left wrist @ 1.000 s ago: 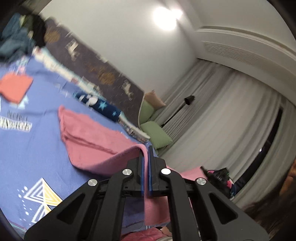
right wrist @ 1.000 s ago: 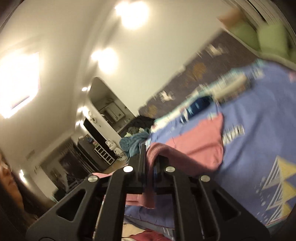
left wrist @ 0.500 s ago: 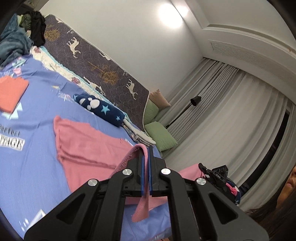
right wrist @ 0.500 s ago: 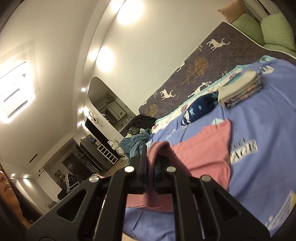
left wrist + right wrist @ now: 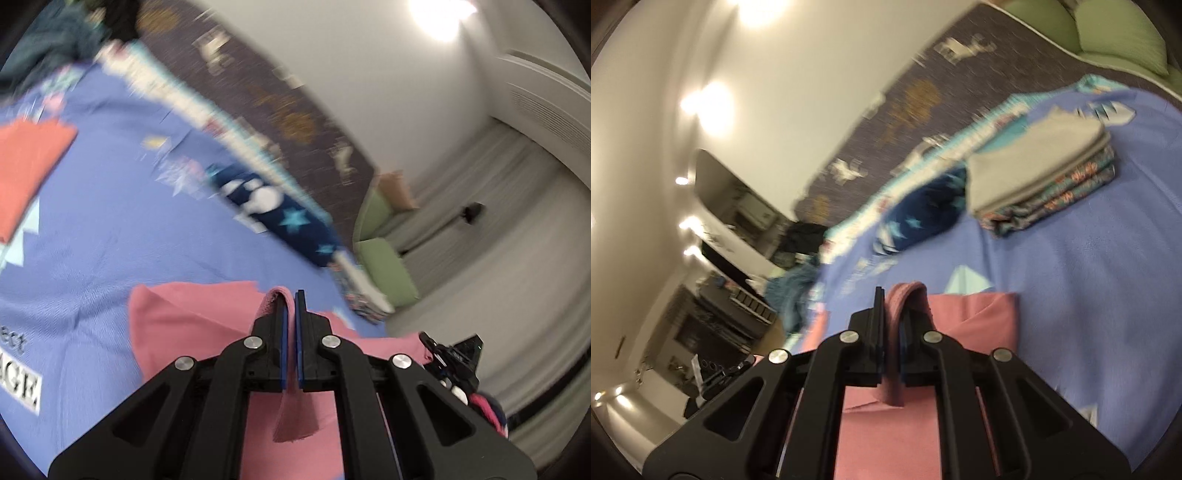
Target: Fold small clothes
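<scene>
Both my views are smeared by motion blur: the patterned headboard, the navy star cushion and the bedspread print all streak, while my own black jaws stay crisp in the foreground. A ceiling light blows out to white glare at the top of my left view; in my right view several round lamps flare on the cream wall. The room is warmly and fairly brightly lit, with soft, faint shadows. The fisheye lens bends the walls and curtains into curves and leaves dark vignetted corners.
</scene>
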{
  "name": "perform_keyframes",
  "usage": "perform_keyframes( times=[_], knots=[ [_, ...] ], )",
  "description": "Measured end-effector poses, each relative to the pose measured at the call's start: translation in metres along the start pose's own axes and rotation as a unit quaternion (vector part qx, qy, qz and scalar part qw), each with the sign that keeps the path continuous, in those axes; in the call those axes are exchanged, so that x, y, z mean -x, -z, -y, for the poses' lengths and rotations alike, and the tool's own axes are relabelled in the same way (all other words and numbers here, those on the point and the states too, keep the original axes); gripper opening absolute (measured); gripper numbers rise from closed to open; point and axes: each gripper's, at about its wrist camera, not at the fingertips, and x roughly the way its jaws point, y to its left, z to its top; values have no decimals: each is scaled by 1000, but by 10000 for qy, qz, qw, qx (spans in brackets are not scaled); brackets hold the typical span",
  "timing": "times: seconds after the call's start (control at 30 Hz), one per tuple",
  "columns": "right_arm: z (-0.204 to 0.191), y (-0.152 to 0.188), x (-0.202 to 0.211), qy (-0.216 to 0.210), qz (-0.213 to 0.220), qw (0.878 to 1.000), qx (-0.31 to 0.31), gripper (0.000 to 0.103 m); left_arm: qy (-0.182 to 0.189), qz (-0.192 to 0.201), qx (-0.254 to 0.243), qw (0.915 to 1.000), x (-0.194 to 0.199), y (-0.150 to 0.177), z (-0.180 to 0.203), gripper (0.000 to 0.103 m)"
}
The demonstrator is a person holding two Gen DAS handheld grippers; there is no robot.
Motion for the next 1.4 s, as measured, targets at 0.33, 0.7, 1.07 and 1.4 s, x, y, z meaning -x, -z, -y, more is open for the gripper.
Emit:
perform_keyframes(
  times=[0.33,0.7,1.07,1.4],
  knots=[
    [69,15,-79,644,-883,9926,-523,10,-303,-608,450,9967,-55,5,-52,5],
    [50,24,-58,829,-1005,9915,-45,23,-697,-786,2,9945,-47,22,-38,22],
    [14,11,-13,132,-435,9990,22,5,154,11,-251,9996,4,2,8,0],
    [-4,3,-24,39,-426,9988,223,5,-929,-606,-931,9895,-23,18,7,36]
  ],
)
